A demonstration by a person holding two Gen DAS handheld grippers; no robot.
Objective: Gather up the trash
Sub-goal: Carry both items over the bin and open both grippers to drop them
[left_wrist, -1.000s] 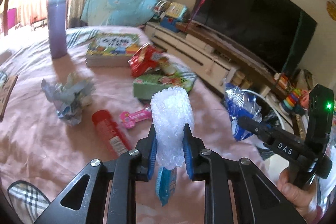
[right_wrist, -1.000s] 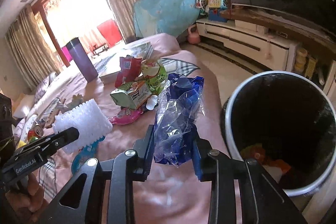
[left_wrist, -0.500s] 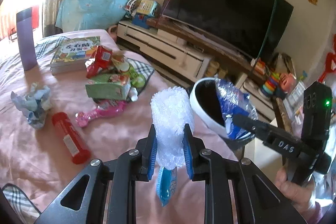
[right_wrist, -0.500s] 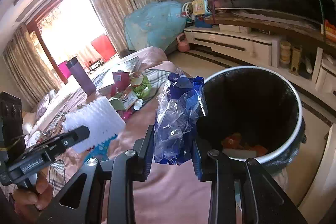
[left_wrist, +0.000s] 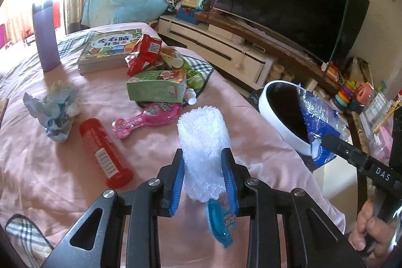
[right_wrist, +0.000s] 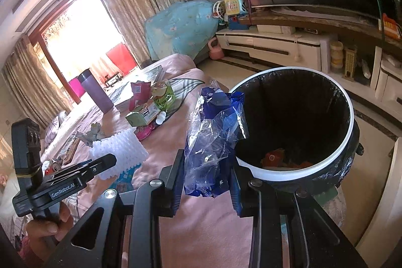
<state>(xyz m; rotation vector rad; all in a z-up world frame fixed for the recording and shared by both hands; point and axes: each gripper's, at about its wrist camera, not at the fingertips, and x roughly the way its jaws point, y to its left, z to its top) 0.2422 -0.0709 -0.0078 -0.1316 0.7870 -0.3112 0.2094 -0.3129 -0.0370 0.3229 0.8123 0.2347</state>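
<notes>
white foam wrap (left_wrist: 203,142) upright | blue wrapper (right_wrist: 213,142) crumpled, beside bin (right_wrist: 350,117)

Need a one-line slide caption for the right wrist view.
Right tool holds a crumpled blue-and-clear plastic wrapper beside the white-rimmed, black-lined trash bin at the pink bed's edge.

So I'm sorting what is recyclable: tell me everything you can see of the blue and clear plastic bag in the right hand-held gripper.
The crumpled blue and clear plastic bag is thin, glossy film, partly see-through with dark blue printed patches. It stands upright between the blue pads of the right hand-held gripper, which pinch its lower part. Its top flares out loosely beside the white rim of the black-lined round trash bin, over the pink bedsheet, not yet inside the bin.
</notes>
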